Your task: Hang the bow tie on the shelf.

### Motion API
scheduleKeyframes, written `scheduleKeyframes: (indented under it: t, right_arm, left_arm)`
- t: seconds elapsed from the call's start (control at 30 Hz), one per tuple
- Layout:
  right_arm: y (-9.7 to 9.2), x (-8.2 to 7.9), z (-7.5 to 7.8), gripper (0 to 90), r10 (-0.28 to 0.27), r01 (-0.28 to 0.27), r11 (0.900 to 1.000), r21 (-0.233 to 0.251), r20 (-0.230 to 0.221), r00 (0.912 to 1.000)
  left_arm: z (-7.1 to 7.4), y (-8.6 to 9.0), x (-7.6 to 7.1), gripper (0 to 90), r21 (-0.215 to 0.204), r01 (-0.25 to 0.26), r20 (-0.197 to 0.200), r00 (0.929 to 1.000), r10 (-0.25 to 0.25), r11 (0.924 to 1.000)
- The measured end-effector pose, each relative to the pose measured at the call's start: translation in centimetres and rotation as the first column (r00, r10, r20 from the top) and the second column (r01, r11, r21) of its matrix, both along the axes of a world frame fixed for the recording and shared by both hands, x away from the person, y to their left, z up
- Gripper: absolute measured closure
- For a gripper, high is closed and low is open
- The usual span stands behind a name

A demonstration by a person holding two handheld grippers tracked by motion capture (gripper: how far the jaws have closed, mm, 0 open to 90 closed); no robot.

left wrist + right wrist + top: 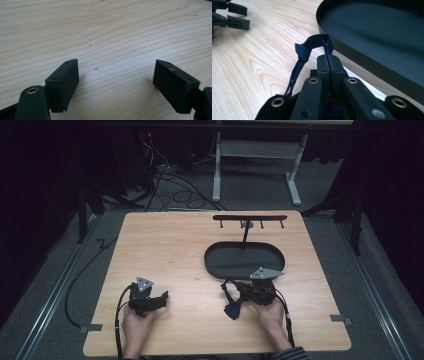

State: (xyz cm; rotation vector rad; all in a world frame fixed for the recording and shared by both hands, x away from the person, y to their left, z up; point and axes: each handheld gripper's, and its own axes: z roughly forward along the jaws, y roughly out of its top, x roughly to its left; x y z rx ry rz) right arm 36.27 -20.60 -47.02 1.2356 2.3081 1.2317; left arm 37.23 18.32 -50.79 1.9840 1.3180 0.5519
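A dark blue fabric strap (312, 42) with a knot in it loops out from between the jaws of my right gripper (328, 58), which is shut on it. In the high view that gripper (231, 292) lies just in front of the black oval tray (243, 260), and the strap (232, 310) trails onto the table beside it. My left gripper (162, 297) rests low over the wood at the front left. Its jaws (116, 72) stand wide apart with only bare tabletop between them.
A black rack with small hooks (250, 218) rises on a post from the tray's far side. The tray's rim (342, 47) runs close to the right of my right jaws. The left gripper (237, 16) shows far off across the wood.
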Motion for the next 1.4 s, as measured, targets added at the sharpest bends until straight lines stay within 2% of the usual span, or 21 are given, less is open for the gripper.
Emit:
scheduleKeyframes:
  t: [0.53, 0.73, 1.4]
  right_arm:
    - [-1.6, -1.2, 1.9, 90.0, -0.018, 0.018, 0.9998, 0.000, 0.056, 0.9983]
    - [-1.9, -1.2, 2.4, 90.0, -0.018, 0.019, 0.9998, -0.011, 0.071, 0.9973]
    - [-3.3, -1.4, 4.6, 90.0, -0.043, 0.042, 0.9991, 0.006, 0.120, 0.9919]
  left_arm:
    - [0.0, 0.0, 0.0, 21.2, 0.002, 0.000, 0.001, 1.0000, 0.000, 1.0000]
    - [0.0, 0.0, 0.0, 21.2, 0.001, 0.000, 0.001, 1.0000, 0.000, 1.0000]
    - [0.0, 0.0, 0.0, 21.2, 0.003, 0.001, 0.000, 1.0000, -0.001, 1.0000]
